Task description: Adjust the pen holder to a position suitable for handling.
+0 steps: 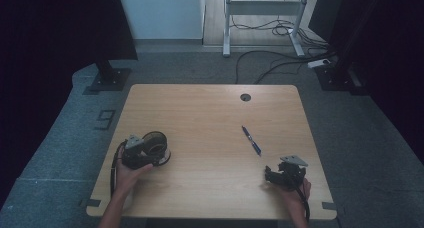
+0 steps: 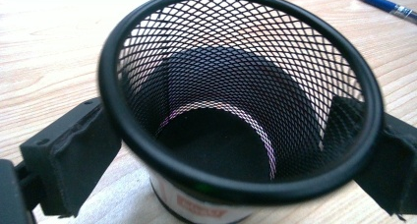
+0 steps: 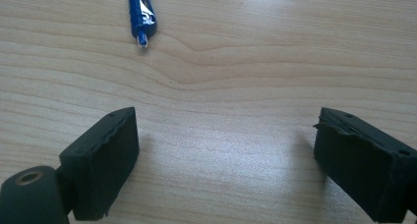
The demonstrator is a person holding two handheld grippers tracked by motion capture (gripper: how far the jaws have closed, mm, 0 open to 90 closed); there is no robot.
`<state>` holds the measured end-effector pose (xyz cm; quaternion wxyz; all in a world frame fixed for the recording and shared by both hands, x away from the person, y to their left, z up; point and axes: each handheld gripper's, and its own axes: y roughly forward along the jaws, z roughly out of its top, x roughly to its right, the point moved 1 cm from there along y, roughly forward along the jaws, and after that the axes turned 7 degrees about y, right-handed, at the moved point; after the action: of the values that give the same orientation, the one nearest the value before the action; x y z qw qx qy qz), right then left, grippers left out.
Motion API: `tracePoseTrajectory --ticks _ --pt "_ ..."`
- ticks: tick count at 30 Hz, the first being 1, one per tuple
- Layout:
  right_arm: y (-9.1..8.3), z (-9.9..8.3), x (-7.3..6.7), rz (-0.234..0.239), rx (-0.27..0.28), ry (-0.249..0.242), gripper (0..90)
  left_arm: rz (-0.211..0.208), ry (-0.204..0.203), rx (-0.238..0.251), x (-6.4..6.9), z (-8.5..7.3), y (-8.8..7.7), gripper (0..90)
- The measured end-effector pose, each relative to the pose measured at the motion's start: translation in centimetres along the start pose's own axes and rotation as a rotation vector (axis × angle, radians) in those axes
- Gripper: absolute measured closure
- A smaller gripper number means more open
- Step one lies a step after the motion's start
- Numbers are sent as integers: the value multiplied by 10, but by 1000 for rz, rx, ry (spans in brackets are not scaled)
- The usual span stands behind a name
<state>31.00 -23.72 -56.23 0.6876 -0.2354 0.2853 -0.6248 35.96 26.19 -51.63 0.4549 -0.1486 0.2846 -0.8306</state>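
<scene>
Left gripper (image 2: 236, 150) clamps a light, stiff mesh cup (image 2: 241, 96) at its walls. Right gripper (image 3: 226, 150) gapes empty — slim pen (image 3: 141, 15) at 11 o'clock, best pinched mid-barrel.

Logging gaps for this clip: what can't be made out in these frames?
- Label on the mesh cup: left gripper view, cut by the bottom edge, blurred.
- Pen upper end: right gripper view, cut by the top edge.
- Pen print: high view, too small.
- Left gripper jaws: high view, dark against the cup.
</scene>
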Motion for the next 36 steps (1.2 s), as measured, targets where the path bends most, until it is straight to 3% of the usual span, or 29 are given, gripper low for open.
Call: tracePoseTrajectory --ticks 6,17,22,31,36 --pt "0 0 0 0 0 0 94 6 11 9 1 3 10 15" --pt "0 0 0 1 1 -3 96 23 28 33 3 4 14 86" --pt "0 0 0 1 2 -3 97 14 26 28 5 4 10 90" --pt "0 0 0 2 2 -4 101 0 15 66 16 13 -3 90" --pt "-1 -1 0 1 5 -4 107 -17 28 86 25 20 -8 90"
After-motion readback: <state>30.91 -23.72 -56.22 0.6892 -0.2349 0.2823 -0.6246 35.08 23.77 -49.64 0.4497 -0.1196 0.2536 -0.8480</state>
